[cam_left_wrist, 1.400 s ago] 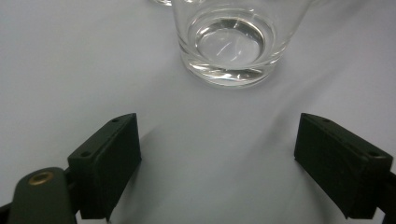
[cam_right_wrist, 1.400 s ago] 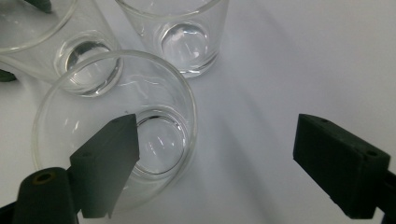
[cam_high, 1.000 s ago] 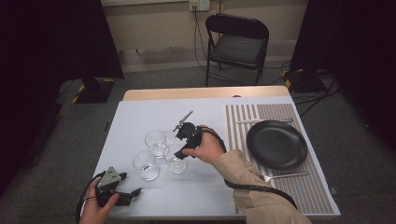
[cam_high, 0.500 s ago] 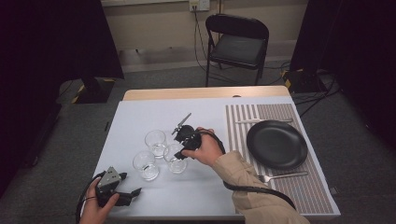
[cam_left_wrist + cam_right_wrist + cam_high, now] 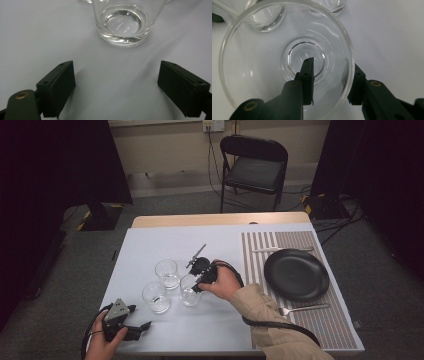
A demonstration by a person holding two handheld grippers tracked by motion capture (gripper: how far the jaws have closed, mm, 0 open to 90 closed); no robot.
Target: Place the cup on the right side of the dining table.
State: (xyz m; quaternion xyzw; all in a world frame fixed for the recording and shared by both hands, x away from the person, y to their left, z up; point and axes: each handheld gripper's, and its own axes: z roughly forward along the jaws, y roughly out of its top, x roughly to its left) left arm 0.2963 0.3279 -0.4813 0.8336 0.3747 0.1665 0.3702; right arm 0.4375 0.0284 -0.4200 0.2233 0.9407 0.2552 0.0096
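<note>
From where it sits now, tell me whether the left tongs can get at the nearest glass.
Probably yes: the left tongs are open, and only bare table lies between them and the glass.

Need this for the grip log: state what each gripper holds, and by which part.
The right gripper straddles the glass at its rim wall, one jaw inside, one outside. The left gripper is open, holding nothing.

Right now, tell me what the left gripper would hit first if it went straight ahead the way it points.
Most likely the nearest glass: it stands upright dead ahead of the open left gripper, bare table between them. How far off is unclear.
</note>
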